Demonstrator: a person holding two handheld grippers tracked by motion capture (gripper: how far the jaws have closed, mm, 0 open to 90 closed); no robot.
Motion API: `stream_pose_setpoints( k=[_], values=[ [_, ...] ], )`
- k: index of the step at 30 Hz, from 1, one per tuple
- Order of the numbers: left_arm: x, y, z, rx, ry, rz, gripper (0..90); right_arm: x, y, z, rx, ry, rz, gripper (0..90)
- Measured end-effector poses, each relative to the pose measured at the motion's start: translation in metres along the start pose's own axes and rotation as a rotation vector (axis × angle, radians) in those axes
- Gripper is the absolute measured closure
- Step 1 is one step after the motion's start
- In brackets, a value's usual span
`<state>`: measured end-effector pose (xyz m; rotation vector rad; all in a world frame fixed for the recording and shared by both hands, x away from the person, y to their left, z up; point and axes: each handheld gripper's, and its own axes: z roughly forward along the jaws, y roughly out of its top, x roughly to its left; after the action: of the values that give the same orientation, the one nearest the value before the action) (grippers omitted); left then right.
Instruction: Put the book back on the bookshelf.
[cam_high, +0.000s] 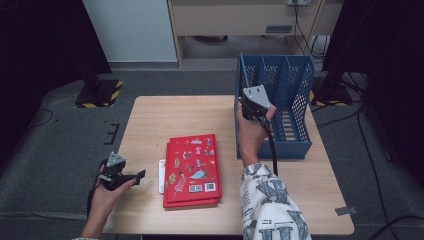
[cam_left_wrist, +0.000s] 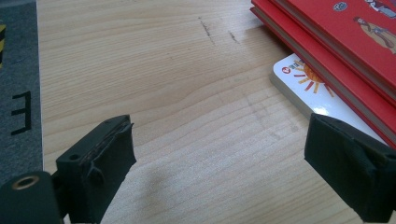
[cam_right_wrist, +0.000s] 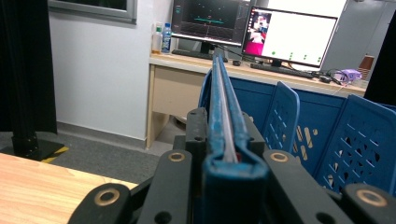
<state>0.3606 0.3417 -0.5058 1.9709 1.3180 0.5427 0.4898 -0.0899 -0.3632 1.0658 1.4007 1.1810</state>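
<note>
Blue perforated plastic file rack (cam_high: 292, 107), with 3 slots divided by upright panels, stands on the far right part of the pale wooden tabletop (cam_high: 150, 120), and your right claw (cam_high: 248, 111) is clamped on its near left wall. From the right gripper view the jaws sit pinched tight on the thin blue top edge of that wall (cam_right_wrist: 224, 121), which runs straight away between them, with the other blue dividers off to the right. Your right hand (cam_high: 252, 135) comes up from a patterned white sleeve (cam_high: 267, 200) to hold that gripper at the rack's left side. Your left claw (cam_high: 141, 174) rests low at the near left edge of the tabletop, pointing toward the books; its 2 black jaws stand wide apart with nothing between them but bare wood, as the left gripper view shows. Just beyond that claw lies a stack of 2 red hardcover books (cam_high: 192, 170) with small coloured pictures on the top cover, near the middle of the tabletop and well apart from the rack. A thin white booklet with an orange sun drawing (cam_left_wrist: 303, 84) pokes out from under the left side of the red books, lying flat on the tabletop. Your left hand (cam_high: 107, 192) holds its gripper near the tabletop's edge.
</note>
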Motion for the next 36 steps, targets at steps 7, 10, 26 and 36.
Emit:
stream_pose_setpoints(
  k=[7, 10, 26, 36],
  values=[
    [0.000, 0.000, 0.000, 0.001, 0.001, 0.000, 7.6, 0.001, 0.001, 0.001, 0.005, 0.011, 0.000, 77.8],
    [0.000, 0.000, 0.000, 0.002, 0.000, 0.000, 7.6, 0.001, 0.000, 0.001, 0.004, 0.027, 0.006, 74.7],
    [-0.001, 0.000, 0.001, 0.007, 0.001, 0.006, 7.6, 0.002, 0.002, -0.012, 0.000, 0.090, 0.023, 34.5],
    [-0.002, 0.000, 0.002, 0.014, 0.001, 0.015, 7.5, 0.000, -0.004, -0.025, 0.009, 0.135, 0.028, 23.6]
  ],
)
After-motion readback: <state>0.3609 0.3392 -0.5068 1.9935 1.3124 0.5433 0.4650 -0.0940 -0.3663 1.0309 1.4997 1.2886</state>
